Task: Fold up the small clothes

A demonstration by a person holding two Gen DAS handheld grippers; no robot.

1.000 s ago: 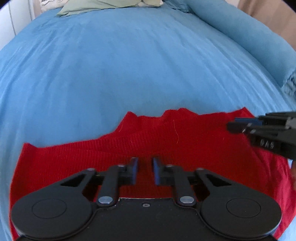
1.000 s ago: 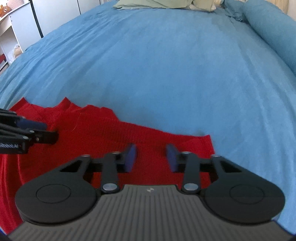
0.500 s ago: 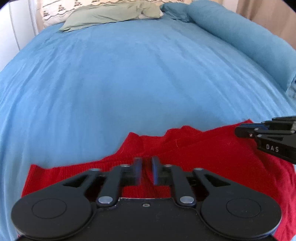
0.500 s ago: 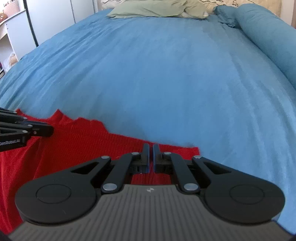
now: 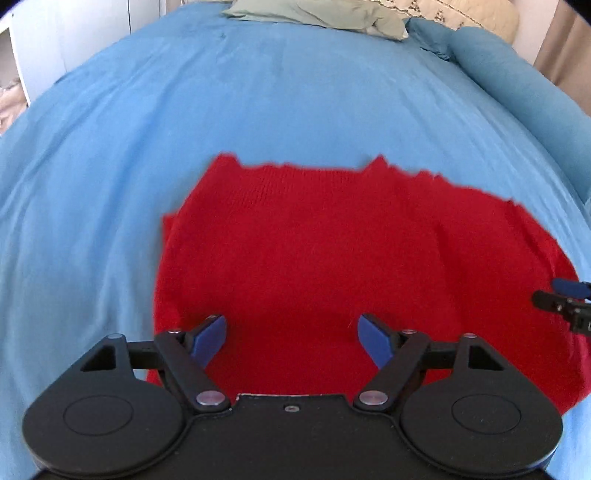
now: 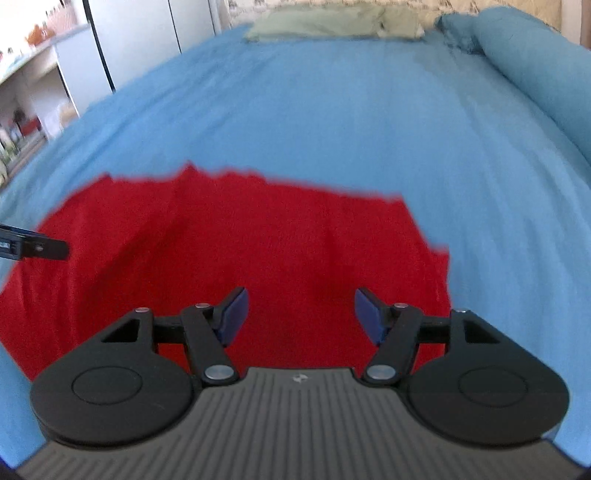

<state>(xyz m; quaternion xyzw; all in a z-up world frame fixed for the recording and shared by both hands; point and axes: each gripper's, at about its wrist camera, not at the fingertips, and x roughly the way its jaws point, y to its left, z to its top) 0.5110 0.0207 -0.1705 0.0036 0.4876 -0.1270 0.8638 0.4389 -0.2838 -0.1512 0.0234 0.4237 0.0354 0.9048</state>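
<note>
Left gripper [image 5: 291, 338] and right gripper [image 6: 299, 314] both w/ pads spread wide, holding nothing, above the near part of the red knit sweater [image 5: 351, 251]. Sweater lies flattish on the blue bed cover [image 5: 258, 103], far edge ragged, a crease down its right side. Next step, judged: pinch matching edge pts w/ both grippers, lift evenly, lay over so edges line up, then smooth. No containers in view; green pillow [image 5: 317, 16] at the head of the bed.

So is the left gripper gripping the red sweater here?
Apart: the left wrist view shows the left gripper wide open, nothing pinched, red sweater lying beyond.
</note>
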